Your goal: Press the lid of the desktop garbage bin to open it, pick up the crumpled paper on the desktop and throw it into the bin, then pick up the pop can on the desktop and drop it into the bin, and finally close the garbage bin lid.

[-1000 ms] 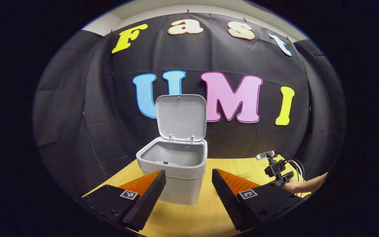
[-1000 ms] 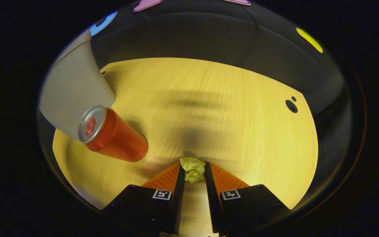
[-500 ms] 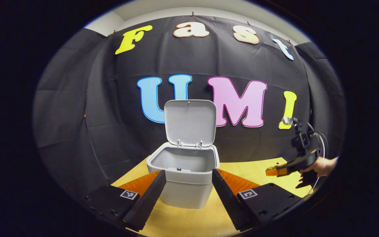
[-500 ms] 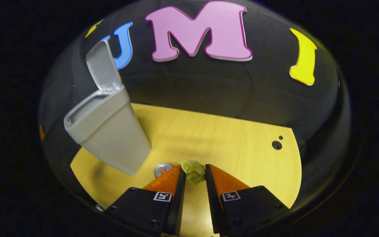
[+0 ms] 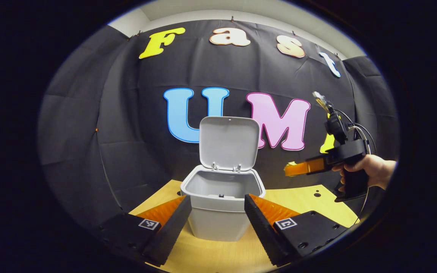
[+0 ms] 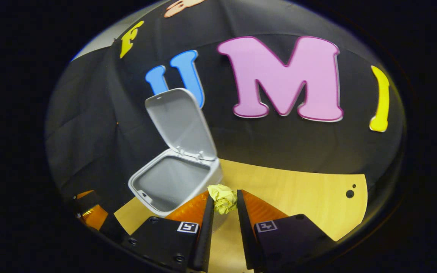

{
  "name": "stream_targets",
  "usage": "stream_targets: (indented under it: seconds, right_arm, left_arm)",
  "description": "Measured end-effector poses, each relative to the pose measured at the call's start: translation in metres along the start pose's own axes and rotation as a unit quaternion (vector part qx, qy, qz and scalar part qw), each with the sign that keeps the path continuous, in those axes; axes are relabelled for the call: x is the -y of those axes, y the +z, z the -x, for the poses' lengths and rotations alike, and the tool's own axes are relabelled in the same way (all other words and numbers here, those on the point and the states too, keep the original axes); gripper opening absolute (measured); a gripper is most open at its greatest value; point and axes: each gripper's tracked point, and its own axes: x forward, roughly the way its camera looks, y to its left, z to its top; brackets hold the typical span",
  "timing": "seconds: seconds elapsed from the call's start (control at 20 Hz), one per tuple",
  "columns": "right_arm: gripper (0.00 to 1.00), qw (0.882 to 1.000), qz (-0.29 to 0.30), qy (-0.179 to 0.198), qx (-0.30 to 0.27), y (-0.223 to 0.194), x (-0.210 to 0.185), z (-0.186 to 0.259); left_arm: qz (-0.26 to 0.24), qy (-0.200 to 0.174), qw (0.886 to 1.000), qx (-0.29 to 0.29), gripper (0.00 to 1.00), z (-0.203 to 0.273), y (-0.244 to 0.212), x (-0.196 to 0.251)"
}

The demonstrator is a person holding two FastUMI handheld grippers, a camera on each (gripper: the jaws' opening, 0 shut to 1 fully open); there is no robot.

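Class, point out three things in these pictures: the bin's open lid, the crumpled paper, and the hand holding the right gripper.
Bin lid (image 5: 229, 143): left gripper view, middle of its inner face.
Crumpled paper (image 6: 223, 198): right gripper view, middle of the ball between the fingers.
Hand (image 5: 370, 172): left gripper view, knuckles around the grip.

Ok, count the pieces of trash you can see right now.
1: the crumpled paper, pinched in the right tool, held in the air near the open bin. A can may be hidden.

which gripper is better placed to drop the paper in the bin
Right. The right gripper already holds the crumpled paper, raised beside the open bin. The left gripper is open, low, flanking the bin.
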Motion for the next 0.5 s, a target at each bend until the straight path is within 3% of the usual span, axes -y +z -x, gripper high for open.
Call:
stream_targets:
  seconds: [0.25, 0.5]
  right_arm:
    - [0.39, 0.999, 0.030, 0.029, -0.005, 0.002, -0.063, -0.035]
    - [0.41, 0.998, 0.041, 0.043, -0.026, -0.015, -0.091, -0.060]
  left_arm:
    - [0.005, -0.001, 1.000, 0.001, 0.95, 0.001, 0.001, -0.028]
    - [0.020, 0.007, 1.000, -0.010, 0.95, 0.009, -0.007, -0.051]
